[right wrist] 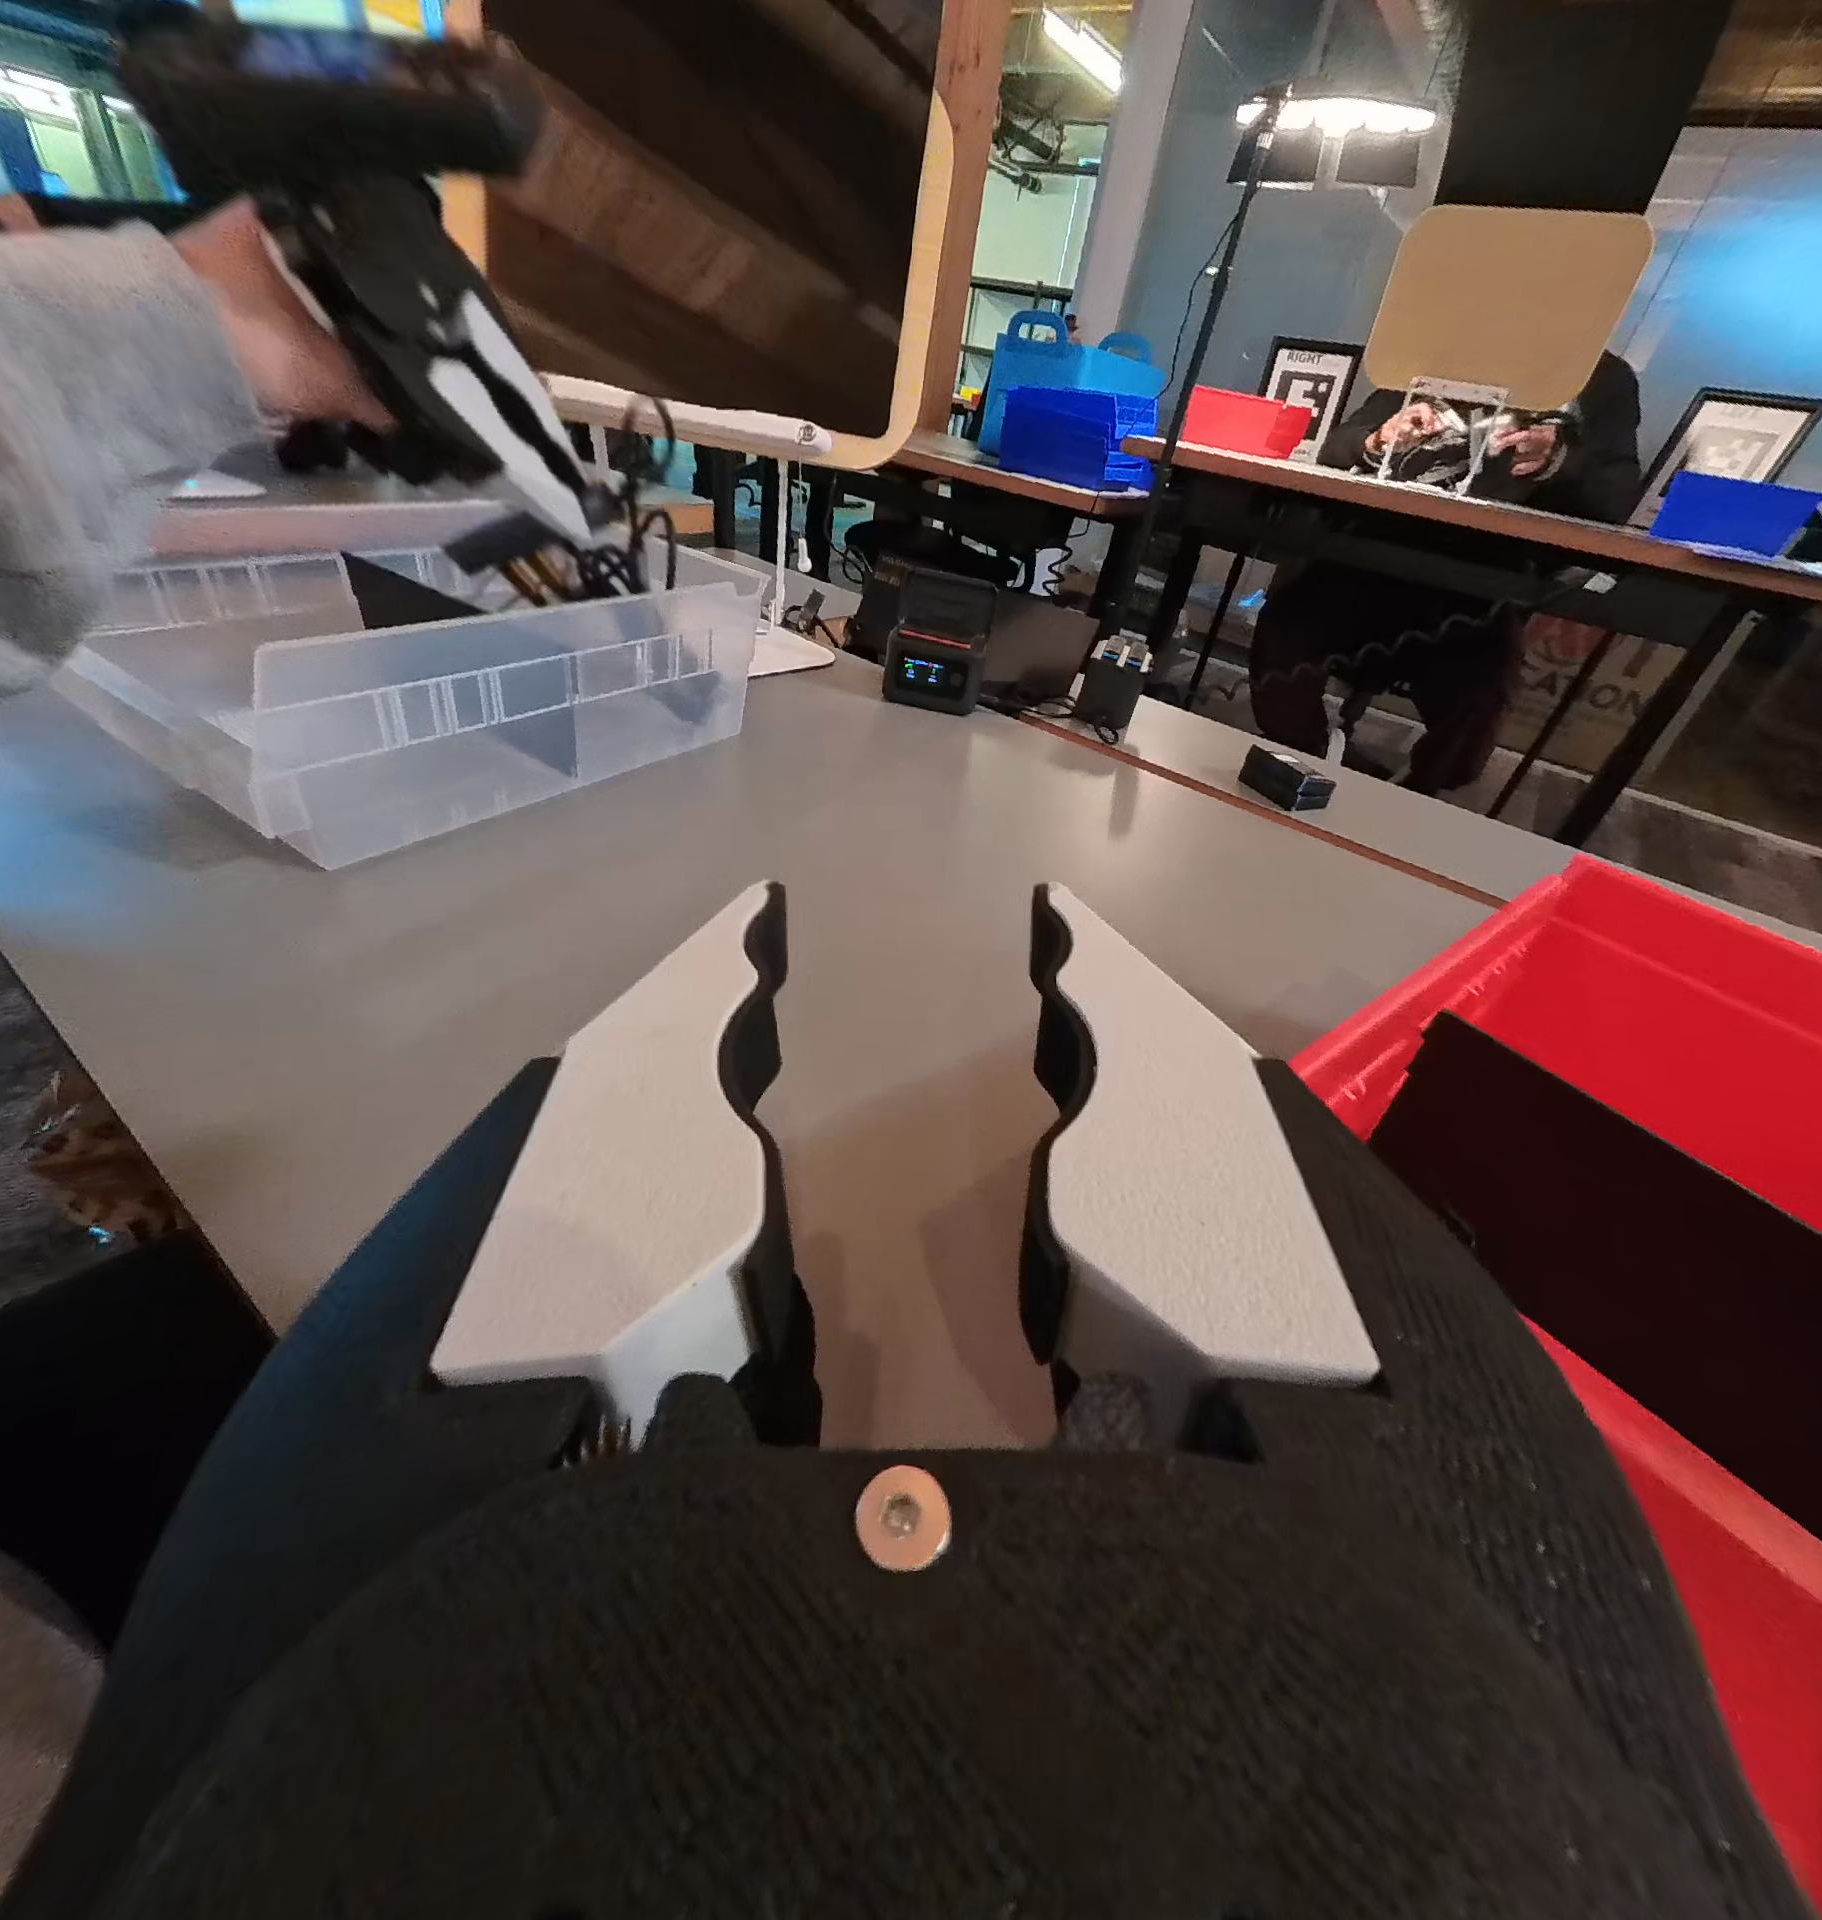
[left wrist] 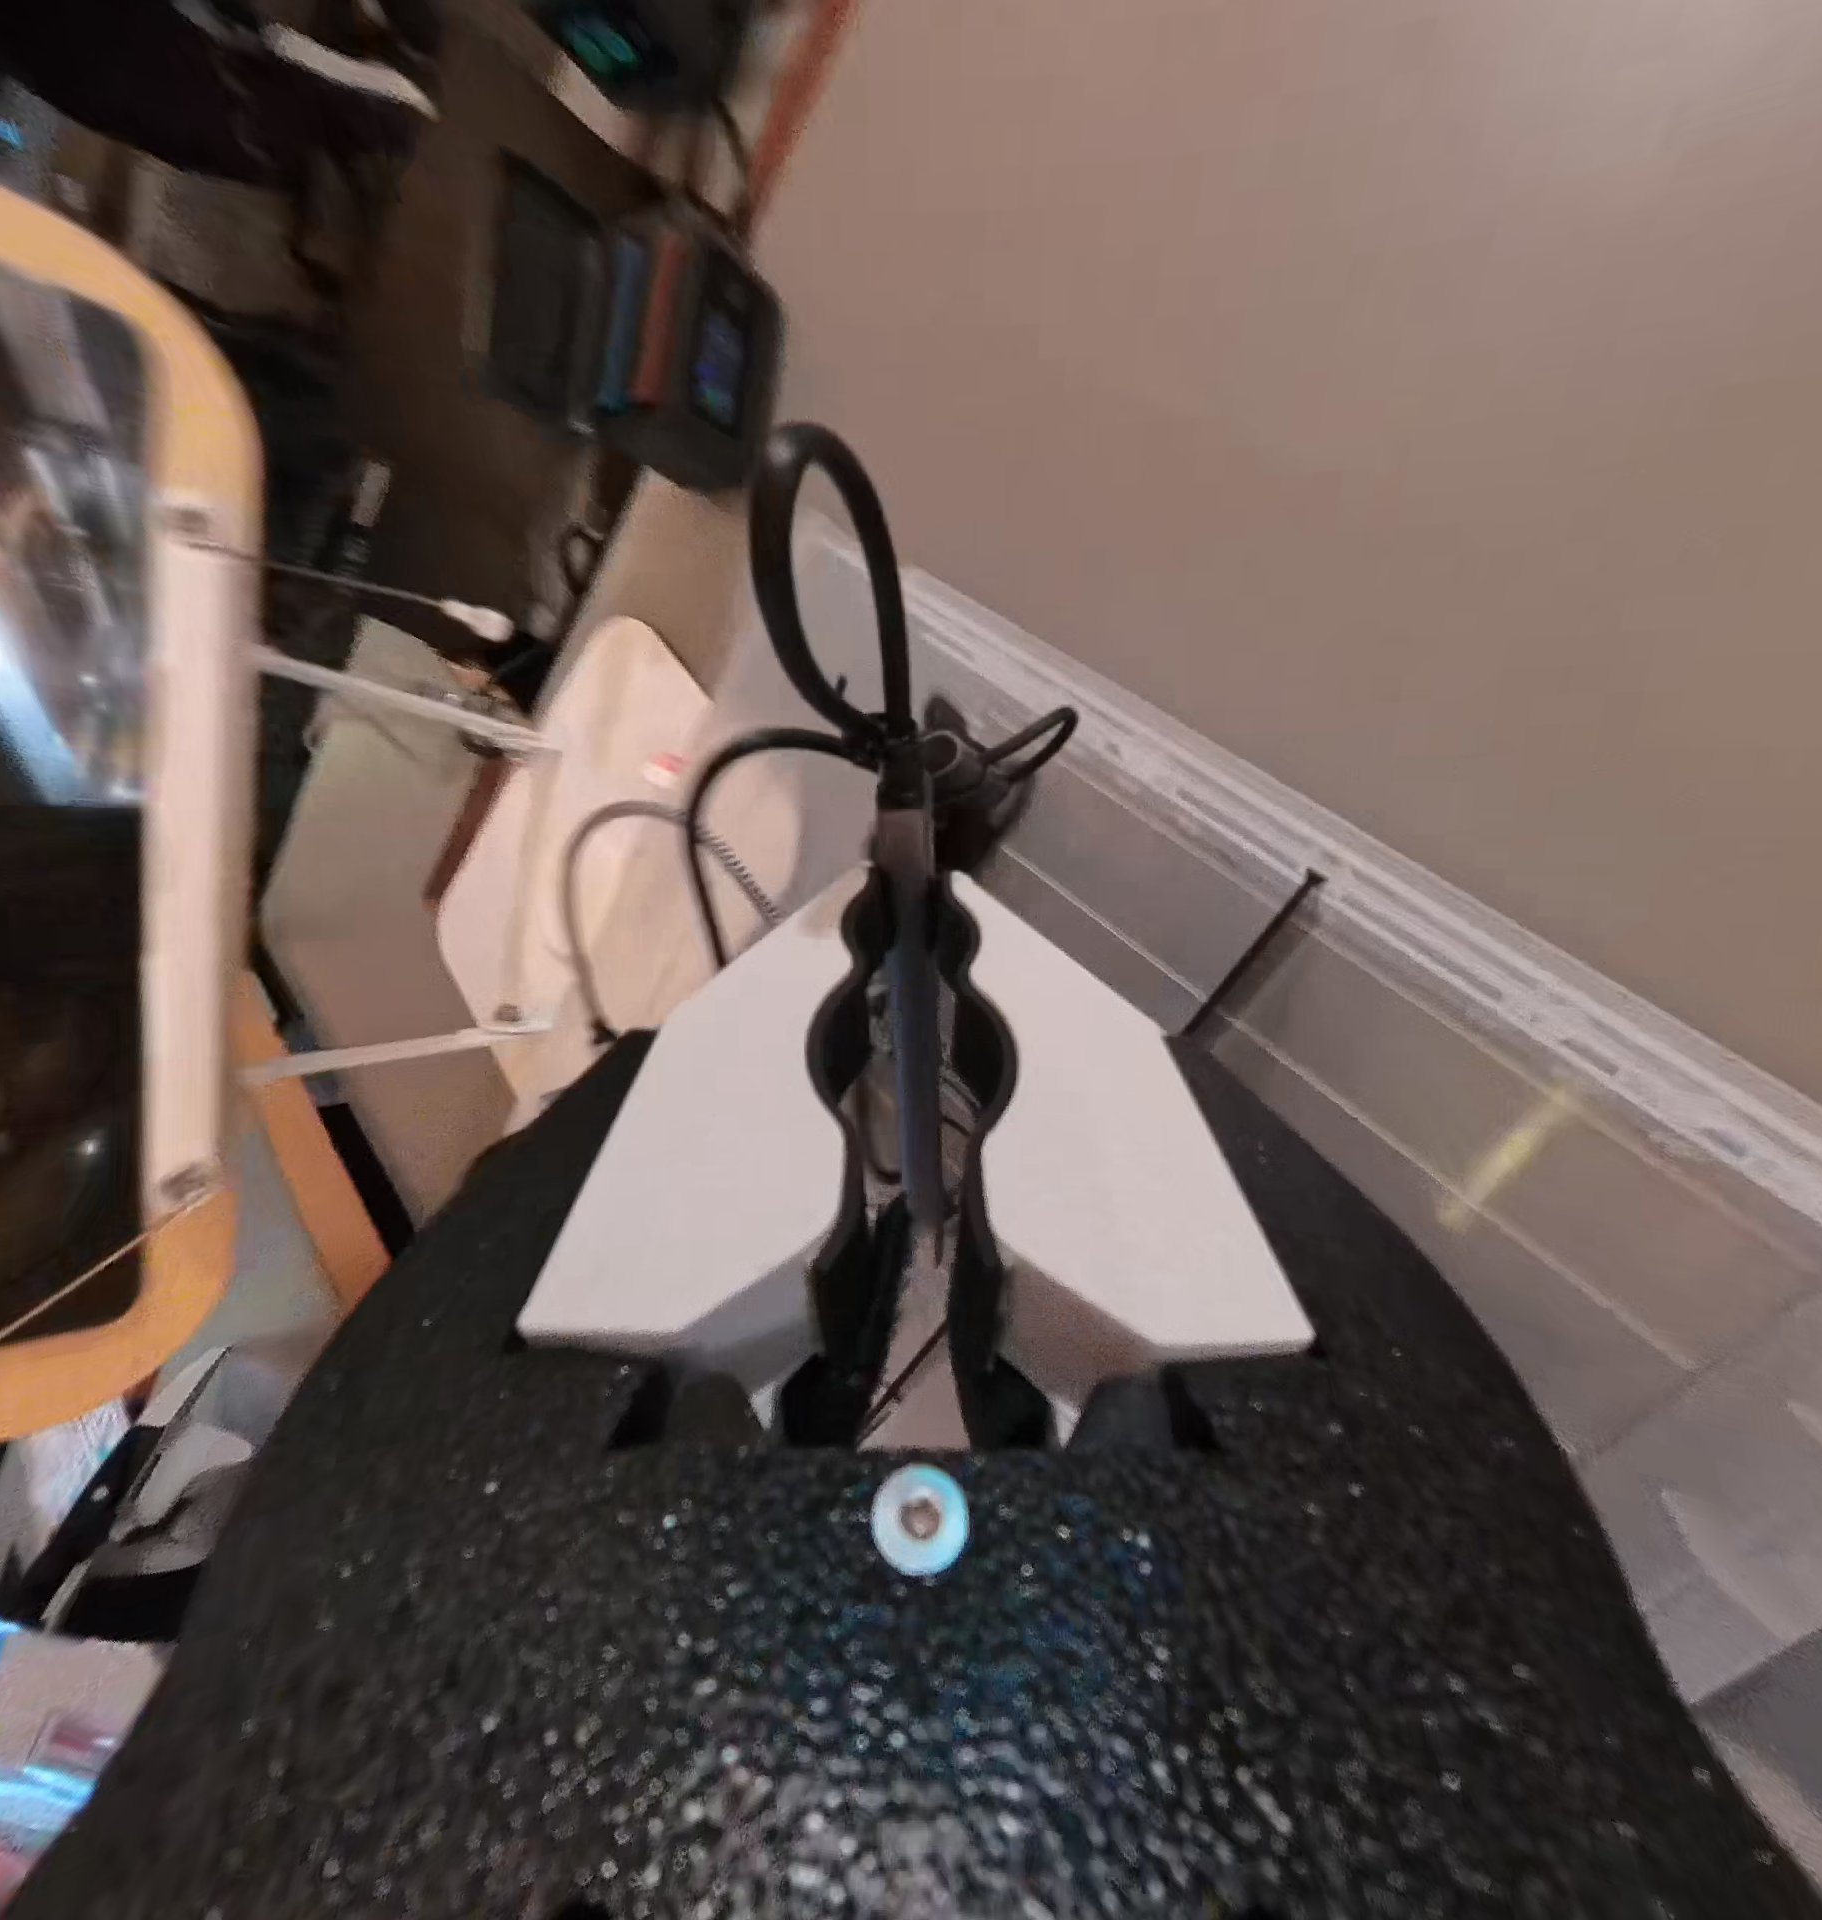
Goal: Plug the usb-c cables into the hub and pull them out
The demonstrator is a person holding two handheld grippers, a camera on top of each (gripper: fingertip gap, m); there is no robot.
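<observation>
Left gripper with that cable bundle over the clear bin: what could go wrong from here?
1. The left gripper is shut on the cable bundle, whose loose loops could snag on the clear bin wall.
2. The right gripper hangs open and empty above the table, so nothing steadies the bin if a loop catches.

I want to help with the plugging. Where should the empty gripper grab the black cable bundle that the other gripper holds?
Probably the big black loop sticking out past the left gripper, which is shut on the cable bundle. The open right gripper could come from the far end, fingers across the loop. The plug ends are too blurred to pick out.
</observation>
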